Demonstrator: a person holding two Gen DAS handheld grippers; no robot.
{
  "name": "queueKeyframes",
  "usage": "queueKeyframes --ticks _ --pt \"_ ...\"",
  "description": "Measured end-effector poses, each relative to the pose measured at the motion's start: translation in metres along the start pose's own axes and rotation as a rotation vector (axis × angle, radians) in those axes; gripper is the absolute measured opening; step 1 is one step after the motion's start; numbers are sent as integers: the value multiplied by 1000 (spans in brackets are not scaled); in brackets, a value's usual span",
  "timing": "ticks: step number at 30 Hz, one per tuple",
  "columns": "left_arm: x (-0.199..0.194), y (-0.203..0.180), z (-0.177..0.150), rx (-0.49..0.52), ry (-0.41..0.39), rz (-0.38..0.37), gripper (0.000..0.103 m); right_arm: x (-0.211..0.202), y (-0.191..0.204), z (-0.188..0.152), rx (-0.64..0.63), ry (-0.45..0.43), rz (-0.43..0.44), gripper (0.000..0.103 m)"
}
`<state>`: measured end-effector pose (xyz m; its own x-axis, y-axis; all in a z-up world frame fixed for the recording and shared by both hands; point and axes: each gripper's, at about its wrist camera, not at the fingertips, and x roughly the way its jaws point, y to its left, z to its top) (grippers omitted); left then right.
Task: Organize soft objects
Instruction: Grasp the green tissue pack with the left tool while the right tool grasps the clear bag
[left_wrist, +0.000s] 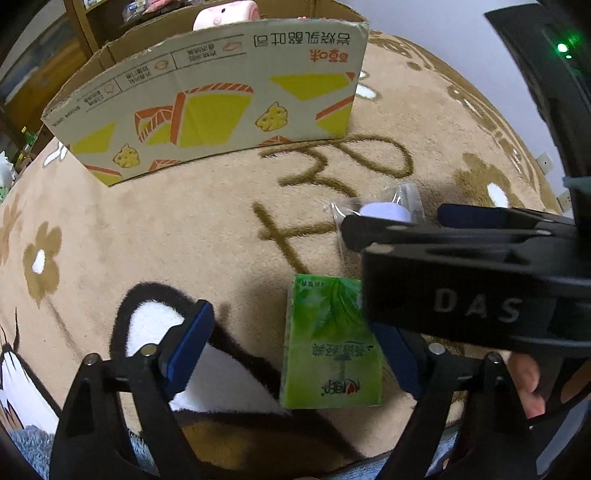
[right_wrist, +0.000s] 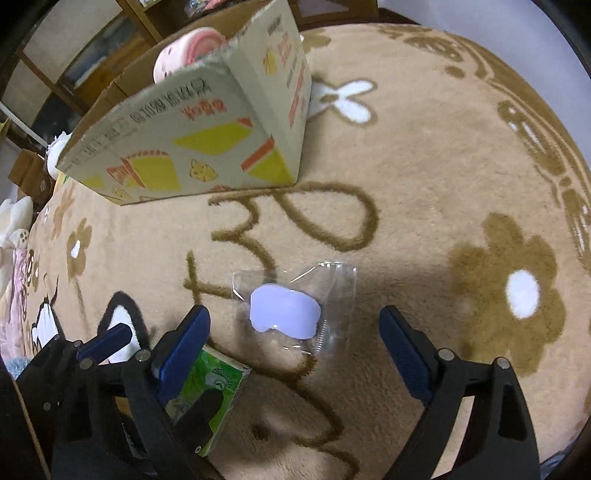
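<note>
Your left tool (left_wrist: 291, 354), spread, straddles the green tissue pack (left_wrist: 328, 347), its corner hidden behind your spread right tool (right_wrist: 295, 332).

A tan rug (right_wrist: 424, 177) with brown flowers and lettering lies before wooden shelving (left_wrist: 92, 26).

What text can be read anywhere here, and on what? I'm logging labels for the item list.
"DAS": raised letters on the black body of the right gripper.
Large Chinese characters, upside down, on the cardboard box: too distorted to quote reliably.
Small print panels on the box: too small.
Chinese print and red logo on the green tissue pack: blurred.
Brown marks on the carpet: not legible.
</note>
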<state>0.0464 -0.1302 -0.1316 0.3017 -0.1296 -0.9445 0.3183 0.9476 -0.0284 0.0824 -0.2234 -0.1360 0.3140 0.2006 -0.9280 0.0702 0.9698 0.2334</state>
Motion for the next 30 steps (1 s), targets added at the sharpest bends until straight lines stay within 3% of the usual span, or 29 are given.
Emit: queueKeyframes --ticks 9,15,19,25,30 --pt "-1 2 0 -24 37 -101 81 11 3 2 -6 24 -11 94" --pt "4 -6 -2 2 56 -95 81 12 2 3 -1 27 -6 94" --pt "12 -7 -1 2 77 -49 81 13 1 3 -1 29 -6 94" --pt "18 -4 1 -19 75 -18 73 21 6 6 -5 36 -31 95" --pt "23 7 -3 -35 102 0 58 28 11 7 -20 45 -57 95"
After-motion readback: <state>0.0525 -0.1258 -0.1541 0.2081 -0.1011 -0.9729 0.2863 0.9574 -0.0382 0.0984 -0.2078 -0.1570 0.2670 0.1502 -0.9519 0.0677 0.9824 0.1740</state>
